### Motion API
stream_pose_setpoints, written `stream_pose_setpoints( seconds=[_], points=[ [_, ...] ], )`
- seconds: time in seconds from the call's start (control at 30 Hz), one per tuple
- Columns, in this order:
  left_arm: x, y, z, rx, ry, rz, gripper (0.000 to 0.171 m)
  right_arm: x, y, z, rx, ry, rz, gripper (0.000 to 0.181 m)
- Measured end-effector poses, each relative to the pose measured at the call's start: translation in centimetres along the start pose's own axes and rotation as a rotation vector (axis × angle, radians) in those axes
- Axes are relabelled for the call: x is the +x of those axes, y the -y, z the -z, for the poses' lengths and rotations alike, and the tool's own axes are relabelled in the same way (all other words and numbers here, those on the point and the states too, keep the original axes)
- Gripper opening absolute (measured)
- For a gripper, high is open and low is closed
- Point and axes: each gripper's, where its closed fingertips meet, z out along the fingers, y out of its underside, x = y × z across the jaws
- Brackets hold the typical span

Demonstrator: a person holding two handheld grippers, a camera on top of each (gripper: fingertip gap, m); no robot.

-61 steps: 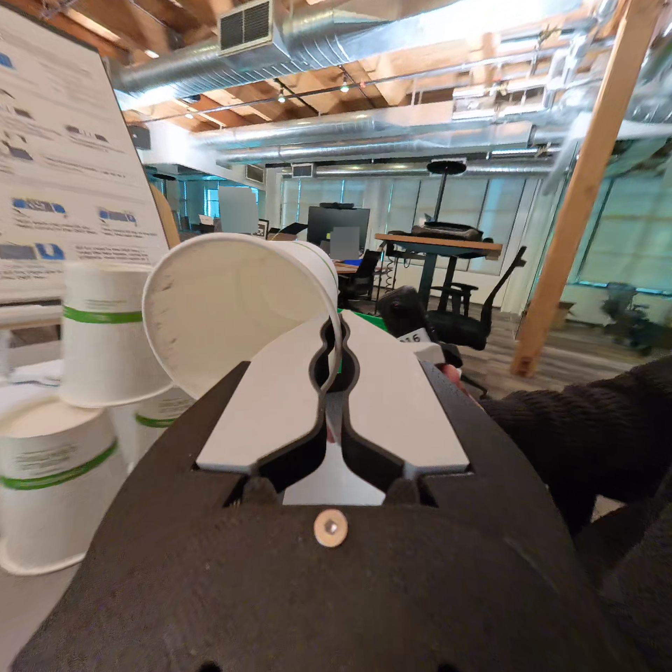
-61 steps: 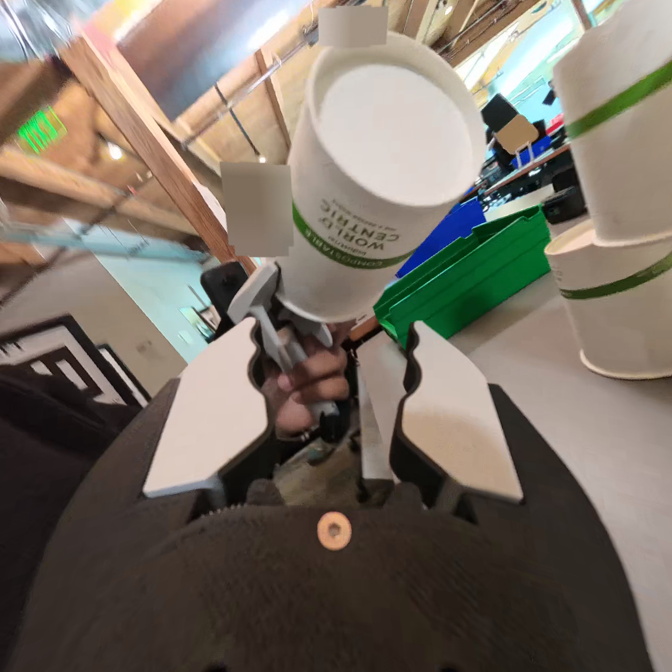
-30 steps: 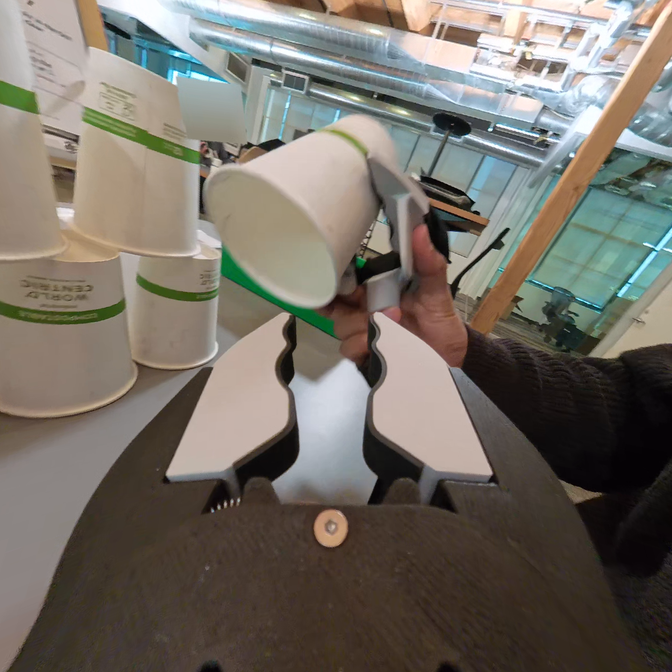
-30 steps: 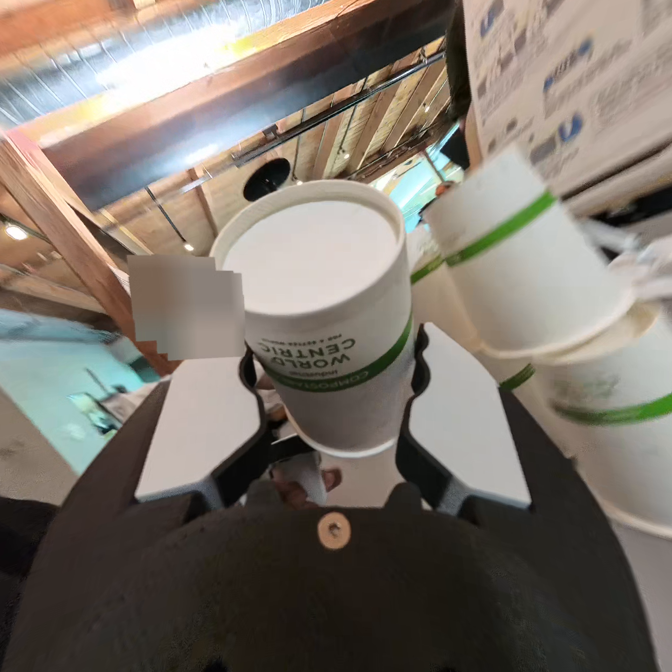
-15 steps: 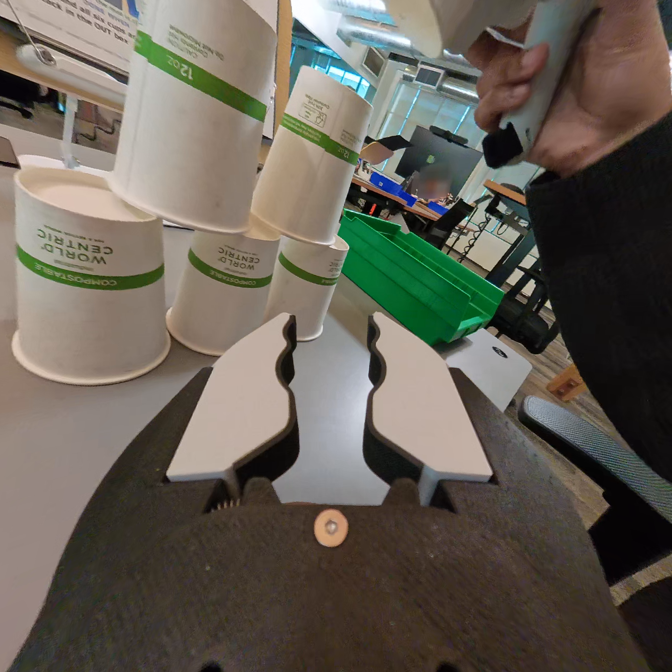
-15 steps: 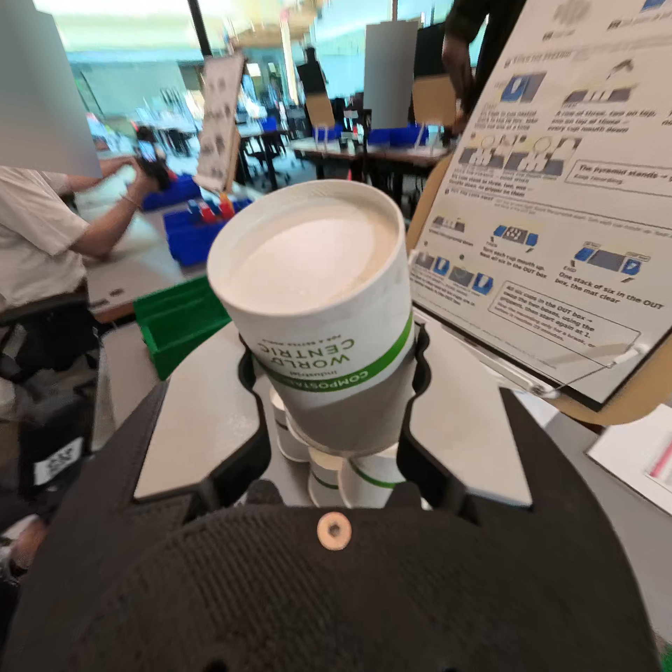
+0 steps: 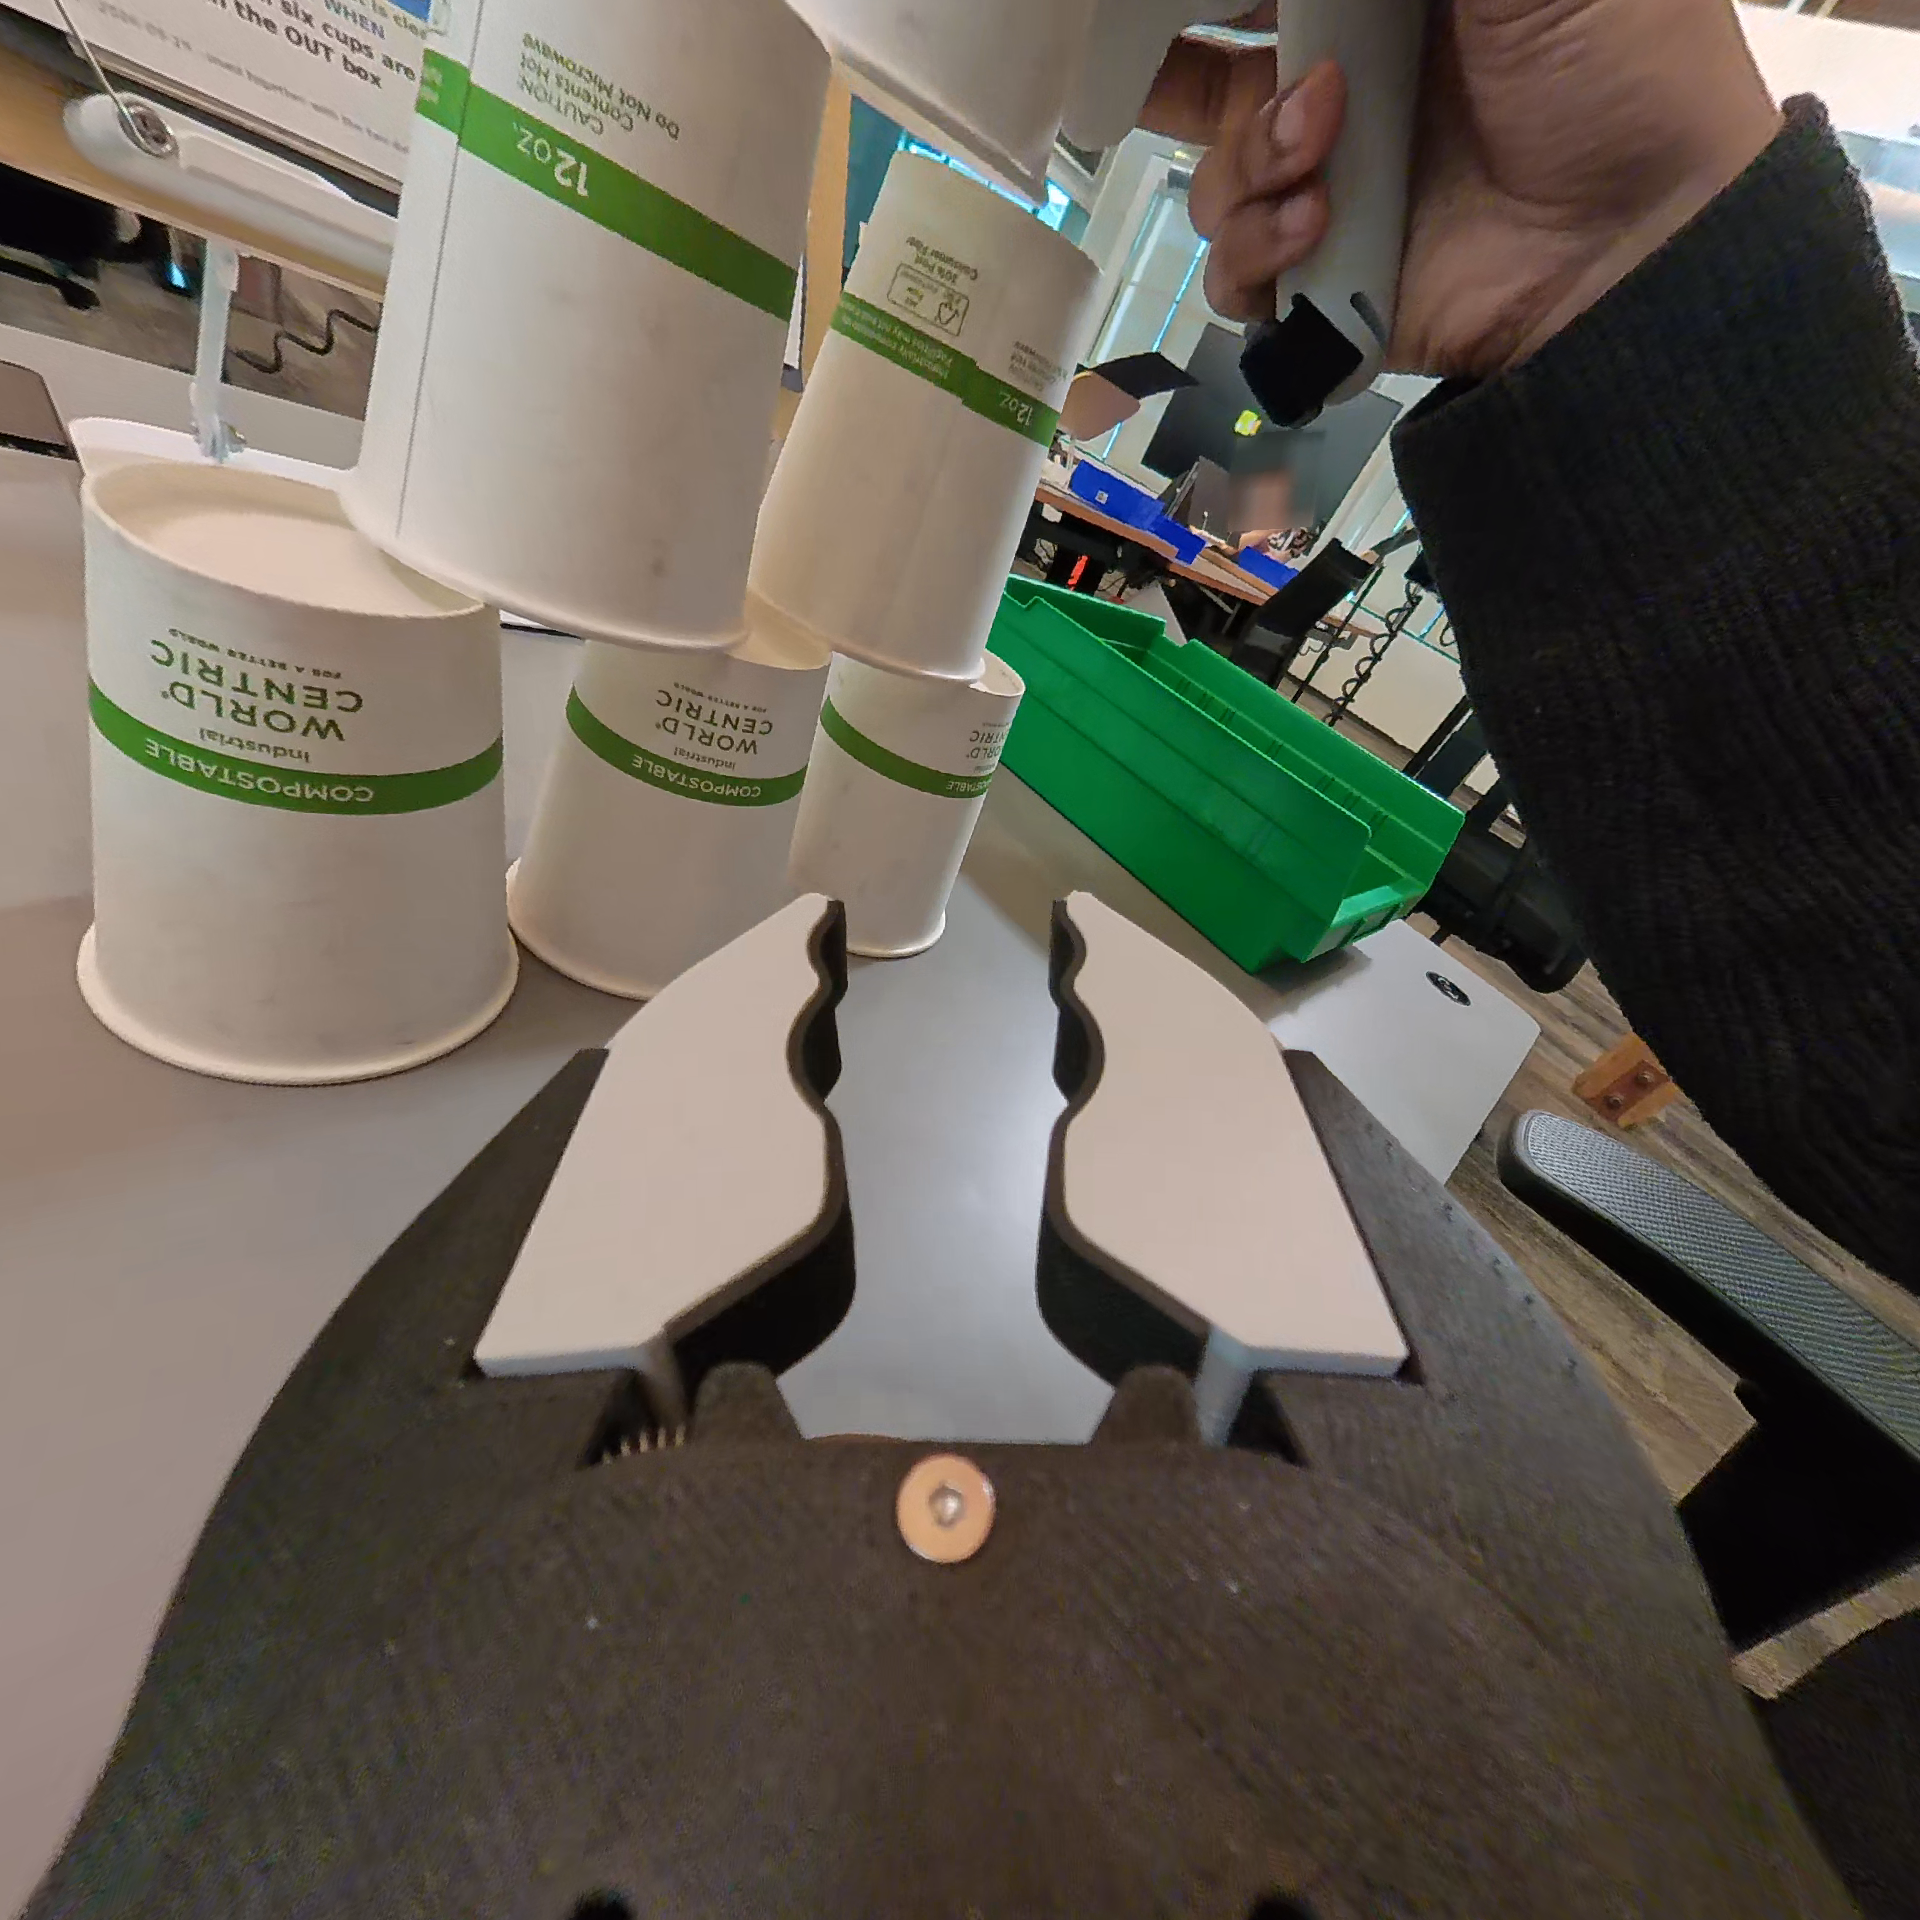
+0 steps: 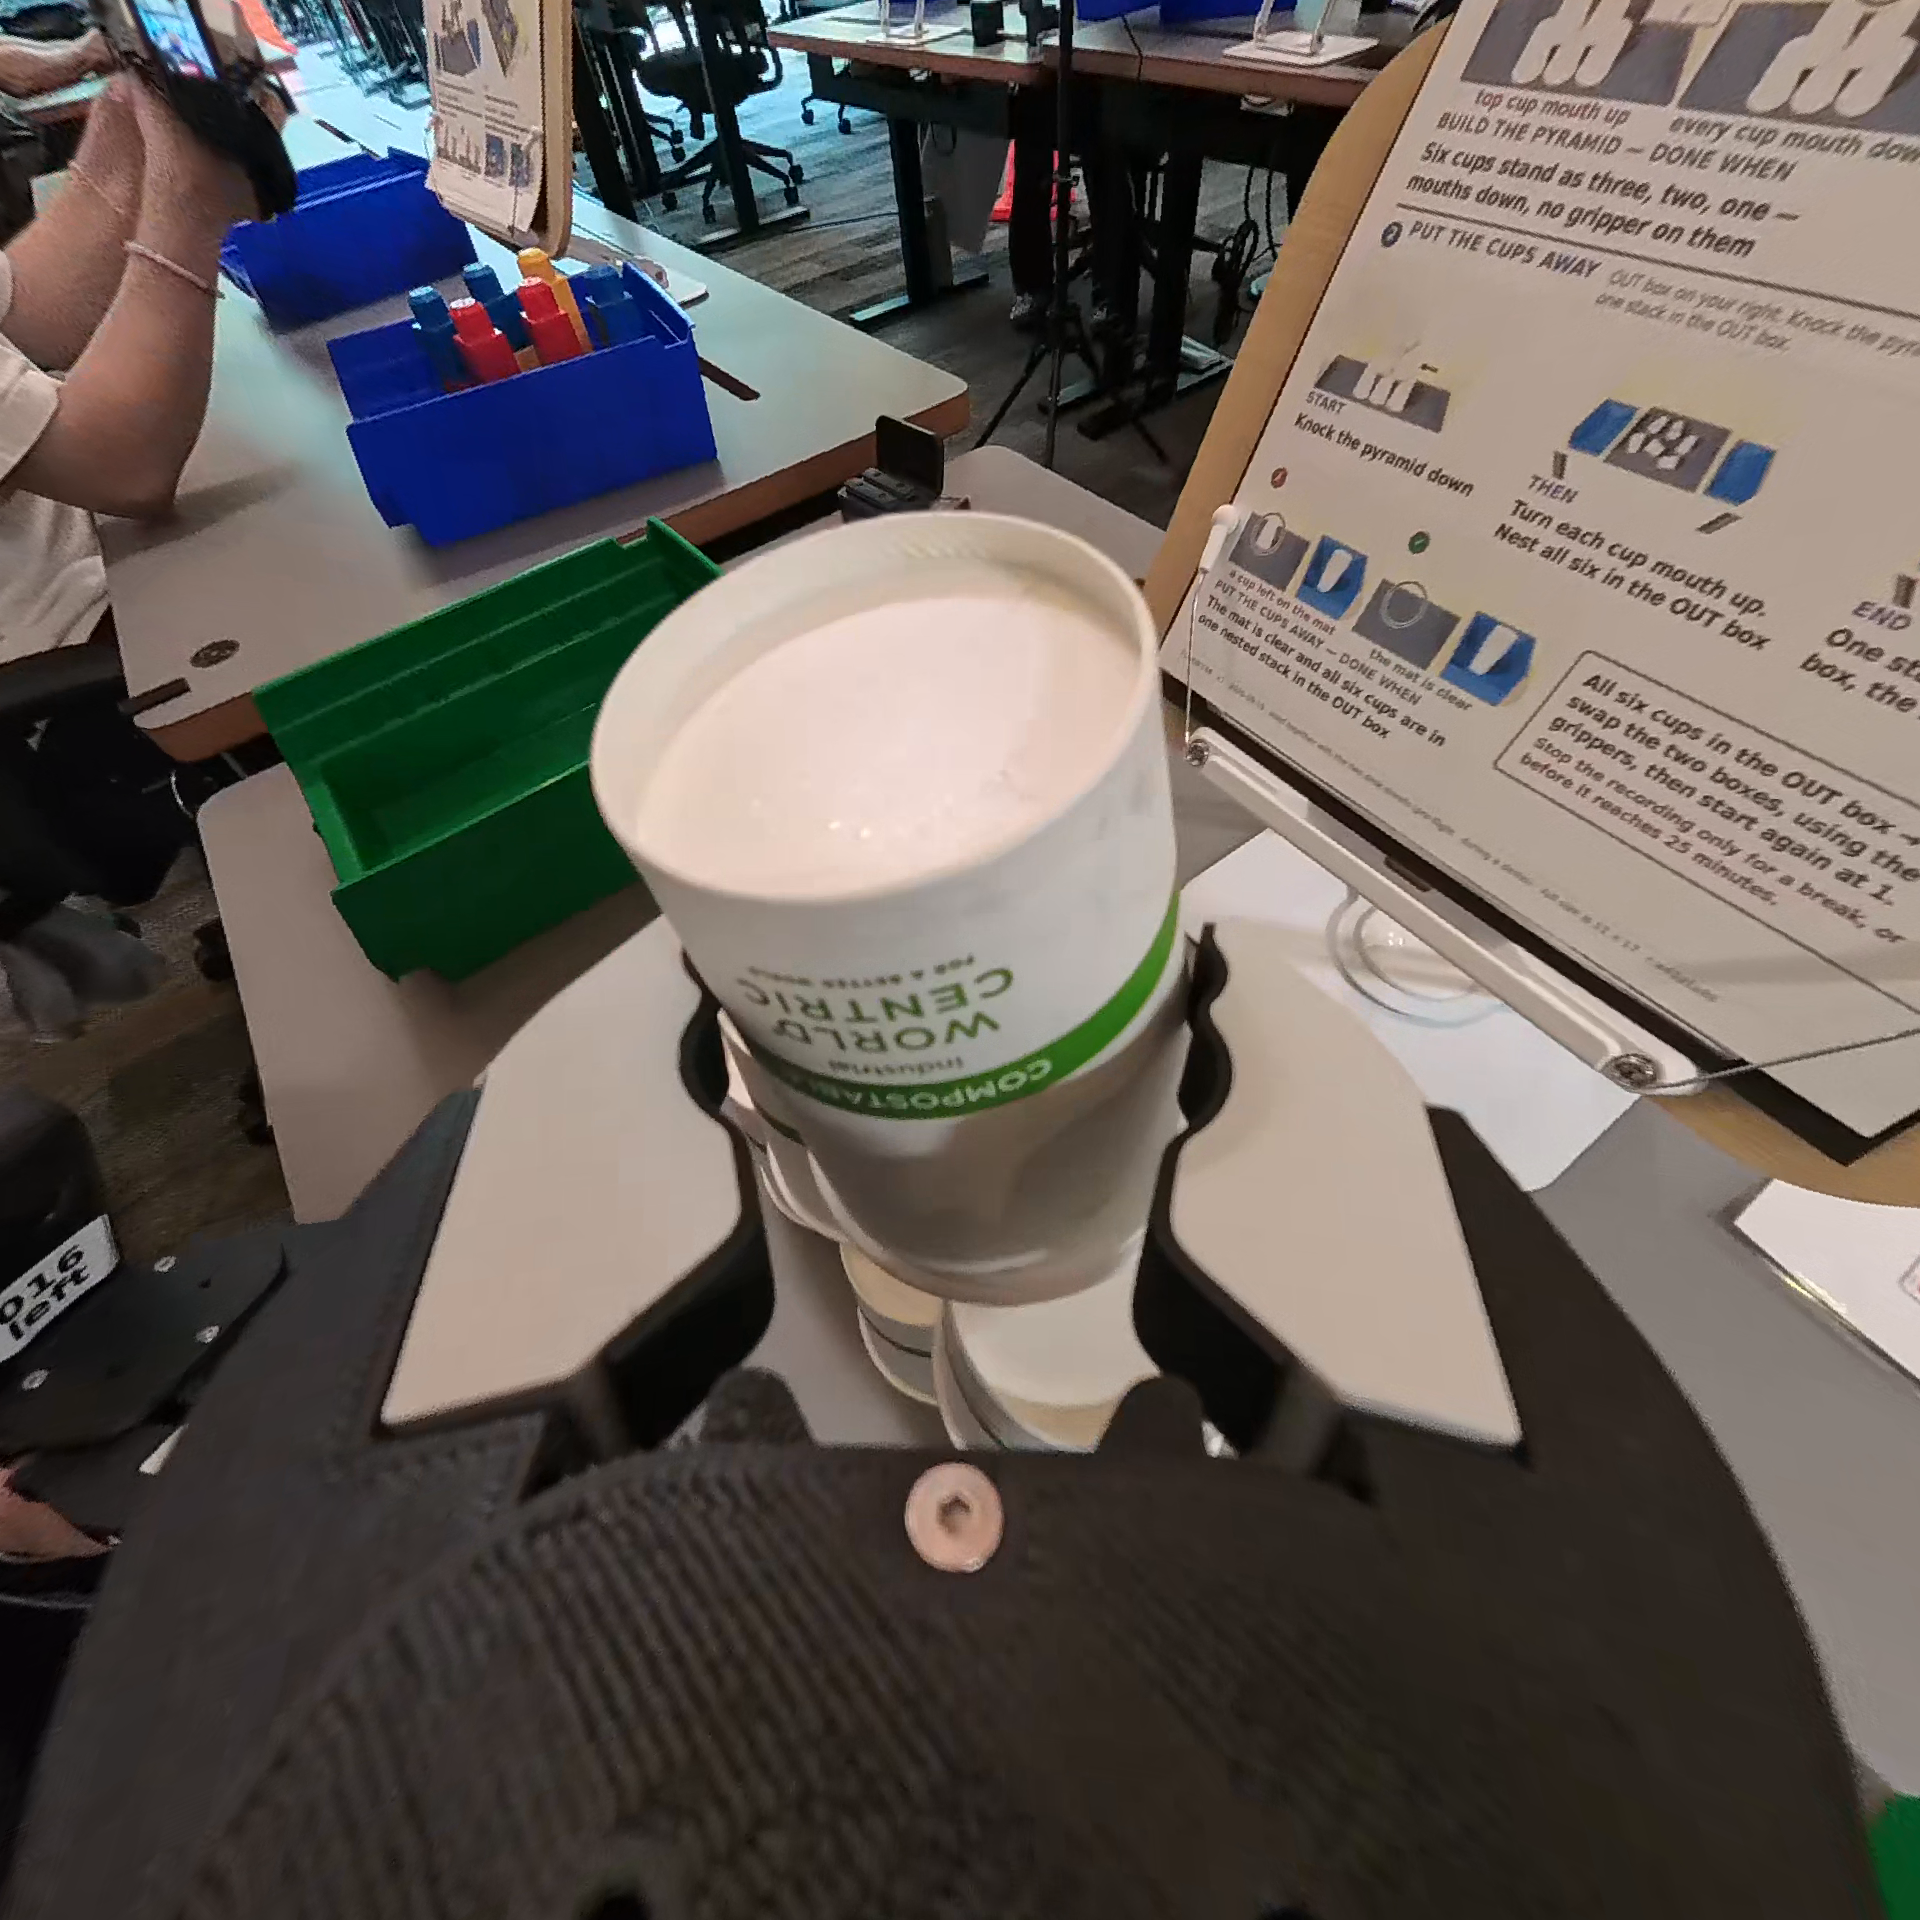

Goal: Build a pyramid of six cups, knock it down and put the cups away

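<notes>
My right gripper (image 8: 951, 966) is shut on a white paper cup (image 8: 894, 831) with a green band, held mouth down. It hangs over the rims of stacked cups (image 8: 997, 1351) below. In the left wrist view three such cups stand mouth down on the grey table: one left (image 7: 291, 779), one in the middle (image 7: 686, 810), one right (image 7: 904, 800). Two more cups (image 7: 582, 343) (image 7: 935, 436) rest on them. The held cup's edge (image 7: 935, 62) shows at the top beside the hand (image 7: 1507, 156) on the right gripper. My left gripper (image 7: 945, 925) is open and empty, low before the right cup.
A green bin (image 7: 1195, 769) (image 8: 447, 748) lies on the table beyond the cups. An instruction board (image 8: 1610, 468) on a stand is close behind them. A blue bin (image 8: 520, 416) with coloured items and a seated person (image 8: 62, 364) are at another table. A chair edge (image 7: 1714, 1278) is at right.
My left gripper let go of the cup and my right gripper took it. The right gripper carried it over the stacked cups; the left dropped low in front of the stack, open.
</notes>
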Motion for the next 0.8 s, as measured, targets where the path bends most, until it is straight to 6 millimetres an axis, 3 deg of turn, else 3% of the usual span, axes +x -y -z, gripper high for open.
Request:
stream_pose_setpoints(
  seconds=[0.8],
  points=[
    [-0.10,-0.65,-0.32,-0.034,-0.016,0.052,0.038,0.37,0.26,0.36,0.041,0.011,-0.002,0.097]
  ],
)
